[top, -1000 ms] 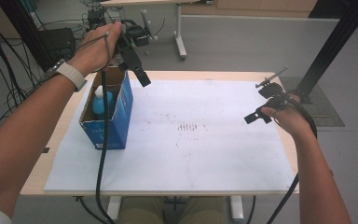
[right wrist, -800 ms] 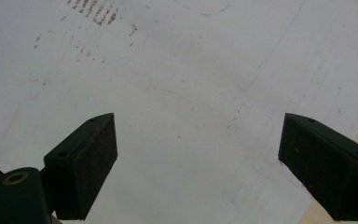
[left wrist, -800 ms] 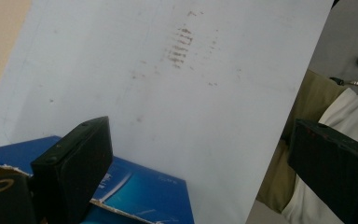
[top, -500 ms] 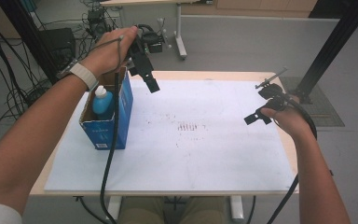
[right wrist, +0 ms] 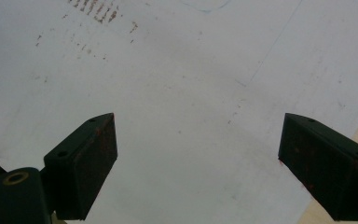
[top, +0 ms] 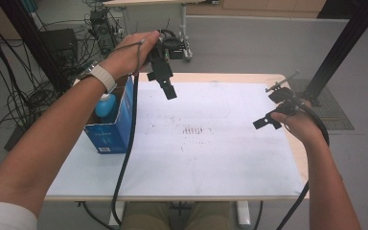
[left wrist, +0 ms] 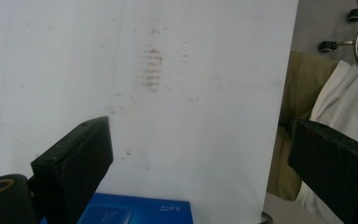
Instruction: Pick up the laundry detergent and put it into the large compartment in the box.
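A blue cardboard box [top: 112,127] stands open-topped at the left of the white sheet [top: 220,153], with a blue-and-white bottle [top: 105,103] upright inside it. My left gripper [top: 161,83] hangs in the air just right of the box's far end, jaws open and nothing between them. In the left gripper view the left gripper [left wrist: 200,140] looks down over the sheet, and the box's top edge [left wrist: 135,212] lies at the bottom. My right gripper [top: 271,109] hovers open near the table's right edge. The right gripper [right wrist: 198,133] has only bare sheet beneath it.
Brownish smudges [top: 194,130] mark the sheet's middle. The wooden table edge [top: 299,158] runs along the right. Black cables [top: 9,103] hang at the left, a dark post [top: 338,45] rises at the far right, and a cable [top: 127,143] trails from my left gripper.
My left gripper has risen from over the box and moved right, past its far end, with nothing in it. The right gripper has stayed put.
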A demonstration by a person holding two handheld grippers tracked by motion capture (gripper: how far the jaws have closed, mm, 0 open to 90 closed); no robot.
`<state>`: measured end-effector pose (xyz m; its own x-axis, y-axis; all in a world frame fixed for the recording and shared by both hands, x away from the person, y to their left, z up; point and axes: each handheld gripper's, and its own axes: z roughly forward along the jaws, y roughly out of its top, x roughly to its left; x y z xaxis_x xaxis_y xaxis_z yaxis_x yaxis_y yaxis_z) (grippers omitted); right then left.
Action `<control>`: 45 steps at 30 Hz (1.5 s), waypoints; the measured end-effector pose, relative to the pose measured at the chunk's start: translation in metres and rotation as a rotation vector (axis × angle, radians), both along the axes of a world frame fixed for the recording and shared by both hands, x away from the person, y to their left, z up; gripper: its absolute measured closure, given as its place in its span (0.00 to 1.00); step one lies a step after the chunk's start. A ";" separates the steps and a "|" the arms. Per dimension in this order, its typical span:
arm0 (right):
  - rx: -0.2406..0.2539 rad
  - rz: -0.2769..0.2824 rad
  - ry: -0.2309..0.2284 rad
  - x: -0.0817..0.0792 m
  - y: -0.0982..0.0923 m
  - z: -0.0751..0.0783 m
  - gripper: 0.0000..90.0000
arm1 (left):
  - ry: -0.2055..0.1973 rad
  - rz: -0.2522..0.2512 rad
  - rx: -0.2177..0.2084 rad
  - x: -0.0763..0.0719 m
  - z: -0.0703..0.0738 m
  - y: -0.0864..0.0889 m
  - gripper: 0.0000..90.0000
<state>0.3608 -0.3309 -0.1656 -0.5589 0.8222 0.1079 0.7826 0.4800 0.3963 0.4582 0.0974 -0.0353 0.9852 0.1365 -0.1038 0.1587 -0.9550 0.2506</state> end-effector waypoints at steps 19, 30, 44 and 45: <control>0.010 -0.014 0.004 -0.001 -0.002 -0.002 0.13 | -0.027 -0.057 0.025 0.000 -0.013 -0.024 0.08; 0.008 -0.012 0.006 0.002 -0.004 -0.004 0.13 | -0.041 -0.061 0.034 0.000 -0.018 -0.029 0.08; 0.010 -0.013 0.004 -0.001 -0.004 -0.004 0.13 | -0.031 -0.066 0.028 0.001 -0.026 -0.030 0.08; 0.011 -0.014 0.004 -0.001 -0.004 -0.004 0.13 | -0.032 -0.065 0.028 0.001 -0.027 -0.030 0.08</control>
<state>0.3600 -0.3352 -0.1697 -0.5470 0.8286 0.1191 0.7907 0.4646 0.3987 0.4590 0.0674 -0.0621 0.9948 0.0746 -0.0692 0.0885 -0.9696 0.2279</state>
